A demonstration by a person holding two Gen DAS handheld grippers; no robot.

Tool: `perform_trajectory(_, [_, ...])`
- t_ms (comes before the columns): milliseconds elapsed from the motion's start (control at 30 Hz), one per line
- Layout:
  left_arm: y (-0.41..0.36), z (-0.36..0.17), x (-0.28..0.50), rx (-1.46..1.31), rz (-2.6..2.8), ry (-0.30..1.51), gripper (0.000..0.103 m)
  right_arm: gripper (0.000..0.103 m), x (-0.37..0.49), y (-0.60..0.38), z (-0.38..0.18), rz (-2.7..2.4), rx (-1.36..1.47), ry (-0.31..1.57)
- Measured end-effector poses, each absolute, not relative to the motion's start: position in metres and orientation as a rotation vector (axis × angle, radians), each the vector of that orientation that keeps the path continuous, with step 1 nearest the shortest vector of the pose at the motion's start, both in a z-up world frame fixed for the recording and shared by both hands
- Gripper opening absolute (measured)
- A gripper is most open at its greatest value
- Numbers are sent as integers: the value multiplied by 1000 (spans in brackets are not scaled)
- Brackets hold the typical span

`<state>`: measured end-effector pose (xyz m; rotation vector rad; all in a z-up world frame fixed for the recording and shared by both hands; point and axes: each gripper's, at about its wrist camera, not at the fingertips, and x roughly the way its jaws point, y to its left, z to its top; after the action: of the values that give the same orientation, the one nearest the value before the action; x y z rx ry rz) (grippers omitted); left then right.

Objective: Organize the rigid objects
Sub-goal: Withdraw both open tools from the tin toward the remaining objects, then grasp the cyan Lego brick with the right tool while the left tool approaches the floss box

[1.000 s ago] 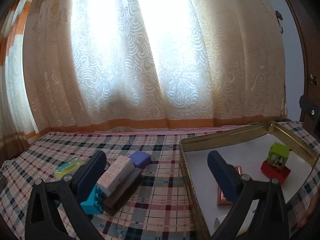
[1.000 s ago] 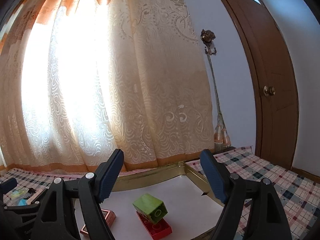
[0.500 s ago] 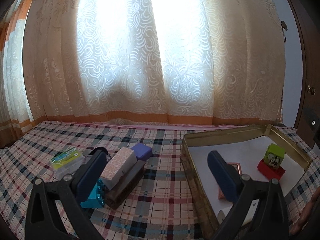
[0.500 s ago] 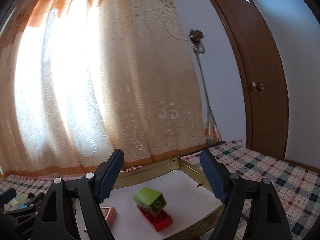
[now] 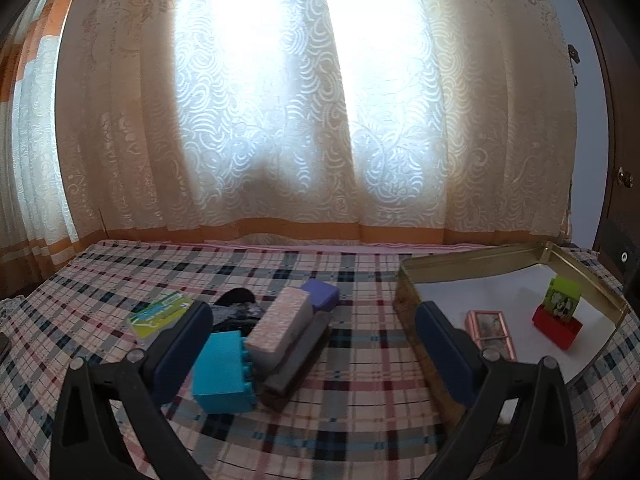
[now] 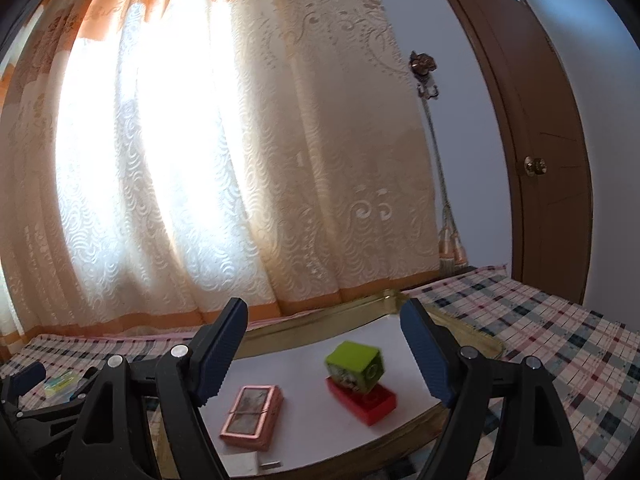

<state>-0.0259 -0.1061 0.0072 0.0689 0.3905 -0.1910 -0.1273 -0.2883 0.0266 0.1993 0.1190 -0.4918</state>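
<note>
A gold metal tray (image 5: 472,262) (image 6: 360,304) with a white floor sits on the plaid cloth. In it stand a green block (image 5: 563,300) (image 6: 354,364) on a red brick (image 5: 557,330) (image 6: 362,398) and a pink box (image 5: 490,330) (image 6: 252,410). Left of the tray lie a cyan brick (image 5: 224,372), a pink speckled block (image 5: 280,326) on a dark slab (image 5: 298,364), and a purple block (image 5: 320,296). My left gripper (image 5: 316,352) is open and empty above these. My right gripper (image 6: 324,354) is open and empty over the tray.
A green and white packet (image 5: 160,314) and a dark bundle (image 5: 236,308) lie at the left of the pile. Lace curtains hang behind the table. A brown door (image 6: 536,140) stands at the right. The left gripper's body shows at the bottom left of the right wrist view (image 6: 36,404).
The left gripper has drawn back and turned left, so the pile sits more between its fingers. The right gripper has tilted and shifted, bringing the pink box and red brick closer. Both stay open.
</note>
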Motion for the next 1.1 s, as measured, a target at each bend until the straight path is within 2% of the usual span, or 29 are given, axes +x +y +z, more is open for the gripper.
perform_trajectory(667, [-43, 4, -6, 71, -111, 415, 102, 81, -92, -213, 22, -347, 178, 179])
perform_trajectory(1100, [38, 1, 36, 36, 66, 463, 102, 81, -60, -170, 16, -189, 171, 282])
